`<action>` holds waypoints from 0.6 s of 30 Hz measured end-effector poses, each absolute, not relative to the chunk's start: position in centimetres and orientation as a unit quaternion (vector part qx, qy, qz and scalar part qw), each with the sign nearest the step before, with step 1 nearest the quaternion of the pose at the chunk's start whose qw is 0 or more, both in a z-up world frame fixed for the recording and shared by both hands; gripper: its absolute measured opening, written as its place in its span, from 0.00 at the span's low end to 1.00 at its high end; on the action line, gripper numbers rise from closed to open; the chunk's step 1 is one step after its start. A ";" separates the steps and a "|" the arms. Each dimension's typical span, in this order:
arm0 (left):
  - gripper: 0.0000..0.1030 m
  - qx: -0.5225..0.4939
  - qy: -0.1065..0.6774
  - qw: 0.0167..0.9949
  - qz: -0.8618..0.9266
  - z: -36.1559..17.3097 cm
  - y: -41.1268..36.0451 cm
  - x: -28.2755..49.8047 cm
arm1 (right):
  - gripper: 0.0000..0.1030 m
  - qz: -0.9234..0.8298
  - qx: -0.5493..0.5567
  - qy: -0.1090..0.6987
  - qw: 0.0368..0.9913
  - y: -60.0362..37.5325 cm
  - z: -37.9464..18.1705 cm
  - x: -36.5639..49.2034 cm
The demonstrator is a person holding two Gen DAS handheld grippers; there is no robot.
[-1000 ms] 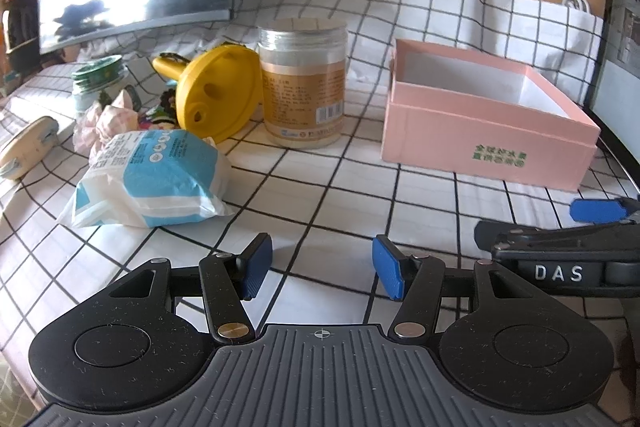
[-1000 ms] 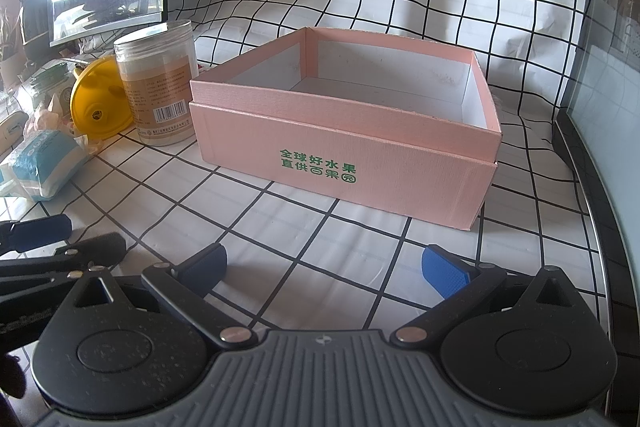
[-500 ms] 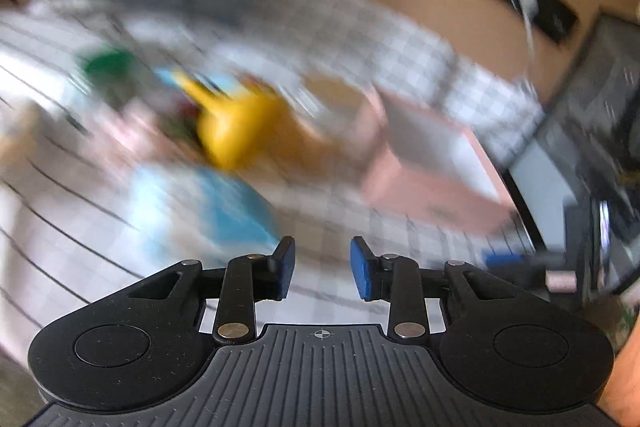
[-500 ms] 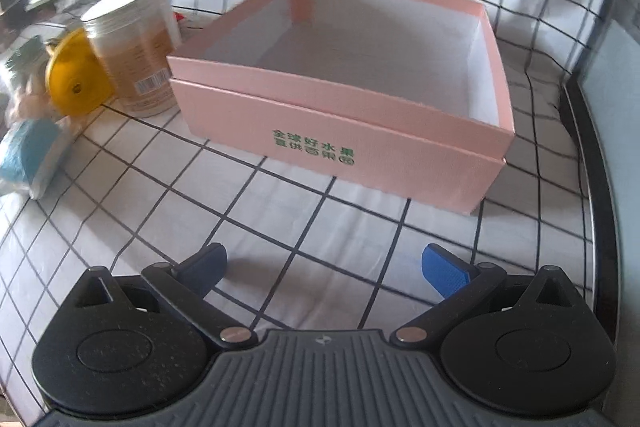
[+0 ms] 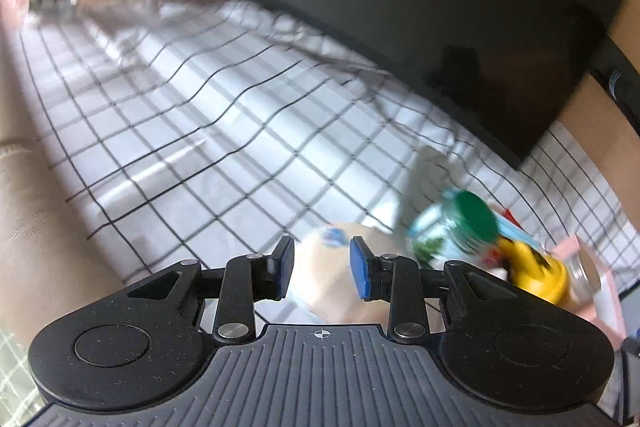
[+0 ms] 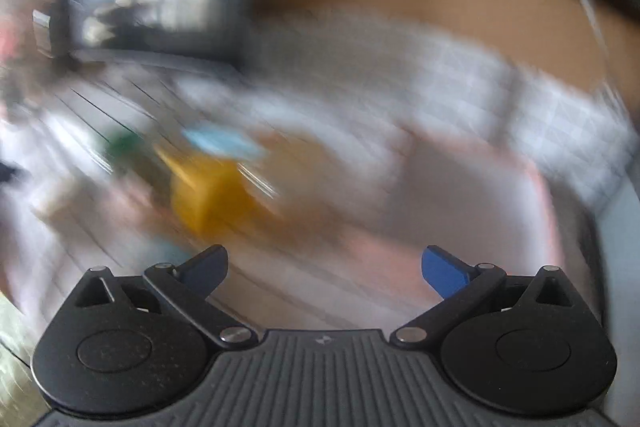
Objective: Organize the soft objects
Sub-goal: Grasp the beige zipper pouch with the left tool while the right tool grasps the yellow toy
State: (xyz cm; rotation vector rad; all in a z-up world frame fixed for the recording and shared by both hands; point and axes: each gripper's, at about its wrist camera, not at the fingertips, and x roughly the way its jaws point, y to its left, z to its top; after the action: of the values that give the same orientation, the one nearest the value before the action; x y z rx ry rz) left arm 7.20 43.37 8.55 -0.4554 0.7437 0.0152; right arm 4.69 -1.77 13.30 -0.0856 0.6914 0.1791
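The left tongs [image 5: 321,274] stand narrow, with 2 blue pads, and nothing is pressed between them. Behind their gap a pale soft pack [image 5: 328,291] lies on the table [image 5: 224,147] with its checked cloth. A jar with a green lid [image 5: 460,227] is just beside it. The right tongs [image 6: 323,273] stand wide and hold nothing. That view is blurred; a pink box [image 6: 536,211] and a yellow thing [image 6: 208,195] show.

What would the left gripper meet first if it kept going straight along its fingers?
Probably the pale, beige rounded object that shows between the left gripper fingers; the picture is too blurred to name it or judge its depth. The green-lidded jar sits off to the right.
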 end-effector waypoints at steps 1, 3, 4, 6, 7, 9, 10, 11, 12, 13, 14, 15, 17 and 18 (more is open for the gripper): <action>0.33 -0.235 0.366 0.900 -0.003 8.0 44.3 7.9 | 1.00 0.110 -0.047 0.332 0.936 1.3 14.2 5.3; 0.33 -0.257 0.374 0.891 -0.030 7.2 45.5 8.9 | 1.00 0.149 -0.050 0.344 0.926 6.2 14.7 6.6; 0.33 -0.266 0.380 0.885 -0.045 6.8 45.9 9.3 | 0.99 0.171 -0.053 0.356 0.917 9.2 14.4 7.4; 0.33 -0.285 0.395 0.871 -0.066 5.8 46.7 10.2 | 0.81 0.183 -0.074 0.372 0.907 13.8 13.4 8.4; 0.33 -0.295 0.401 0.865 -0.070 5.4 47.3 10.5 | 0.59 0.187 -0.091 0.379 0.902 16.4 12.7 9.0; 0.33 -0.319 0.411 0.850 -0.079 4.6 48.1 11.4 | 0.38 0.193 -0.106 0.394 0.892 19.6 11.8 10.1; 0.33 -0.333 0.413 0.843 -0.084 4.3 48.5 11.7 | 0.38 0.194 -0.101 0.398 0.891 20.6 11.5 10.7; 0.33 -0.345 0.413 0.838 -0.091 4.1 48.8 11.8 | 0.38 0.195 -0.094 0.401 0.890 21.3 11.2 11.0; 0.33 -0.354 0.413 0.834 -0.096 3.9 49.0 11.9 | 0.38 0.200 -0.089 0.403 0.888 22.1 10.9 11.4; 0.33 -0.361 0.413 0.830 -0.104 3.6 49.1 12.0 | 0.38 0.206 -0.088 0.406 0.886 22.8 10.6 12.0; 0.33 -0.365 0.417 0.826 -0.108 3.4 49.2 12.1 | 0.38 0.211 -0.092 0.410 0.883 23.6 10.1 12.4; 0.33 -0.367 0.421 0.822 -0.110 3.1 49.1 12.2 | 0.38 0.215 -0.097 0.414 0.879 24.2 9.5 12.6; 0.33 -0.368 0.429 0.818 -0.107 2.4 49.1 12.5 | 0.34 0.219 -0.107 0.425 0.872 25.3 8.3 13.1; 0.39 -0.371 0.432 0.815 -0.105 2.0 49.1 12.6 | 0.32 0.218 -0.112 0.429 0.869 25.7 7.7 13.2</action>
State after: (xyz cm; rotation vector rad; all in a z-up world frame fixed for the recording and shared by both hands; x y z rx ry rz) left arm 12.60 49.14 1.99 -0.7918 0.9212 -0.2238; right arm 13.25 25.69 7.71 -0.2350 0.8976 0.4552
